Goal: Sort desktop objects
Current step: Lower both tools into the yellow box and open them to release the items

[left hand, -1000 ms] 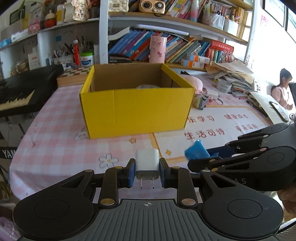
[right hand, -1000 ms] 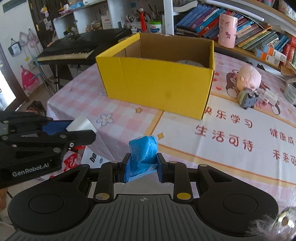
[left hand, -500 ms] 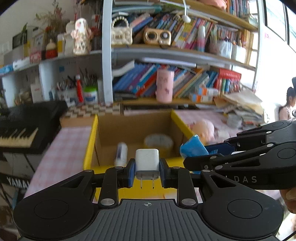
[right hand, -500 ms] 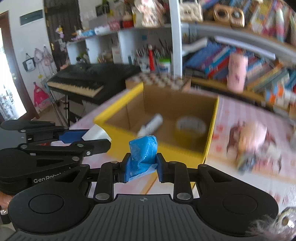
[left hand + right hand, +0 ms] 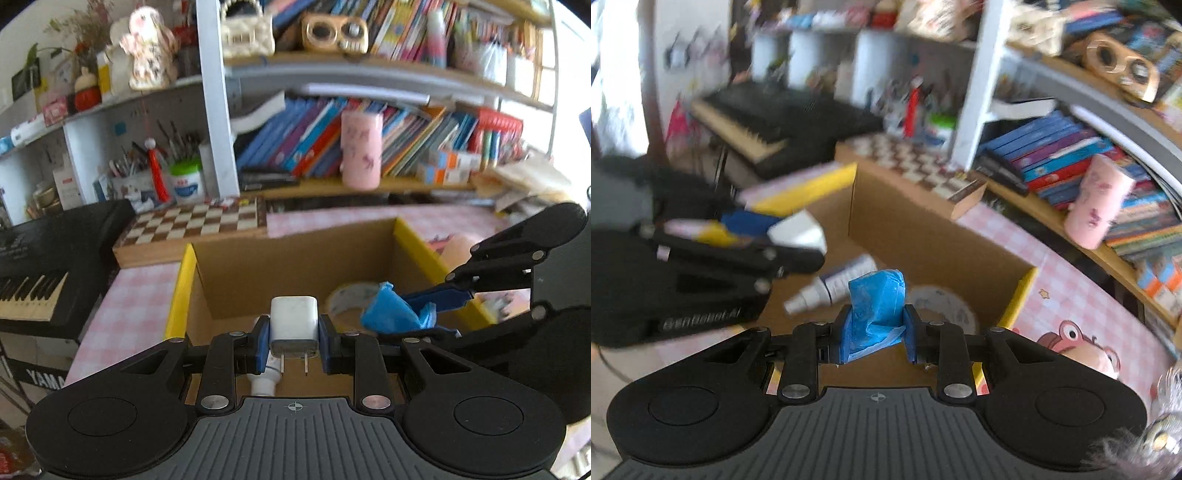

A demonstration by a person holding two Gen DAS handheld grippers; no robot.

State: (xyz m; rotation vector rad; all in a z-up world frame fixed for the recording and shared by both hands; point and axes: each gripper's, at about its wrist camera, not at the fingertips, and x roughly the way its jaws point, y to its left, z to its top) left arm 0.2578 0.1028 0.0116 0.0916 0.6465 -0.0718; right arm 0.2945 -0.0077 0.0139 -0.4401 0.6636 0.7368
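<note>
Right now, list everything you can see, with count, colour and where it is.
Cardboard box: one, yellow outside, brown inside, on the pink checked table.
Tape roll: one, pale, inside the box.
Small bottle: one, white, lying inside the box.
Charger plug: one, white, over the box.
Blue packet: one, crumpled, over the box.
Chessboard: one, brown and cream, behind the box.
Keyboard: one, black, far side of the table edge.
Pink cup: one, on the bookshelf.
Left gripper: shut on the charger plug.
Right gripper: shut on the blue packet.
</note>
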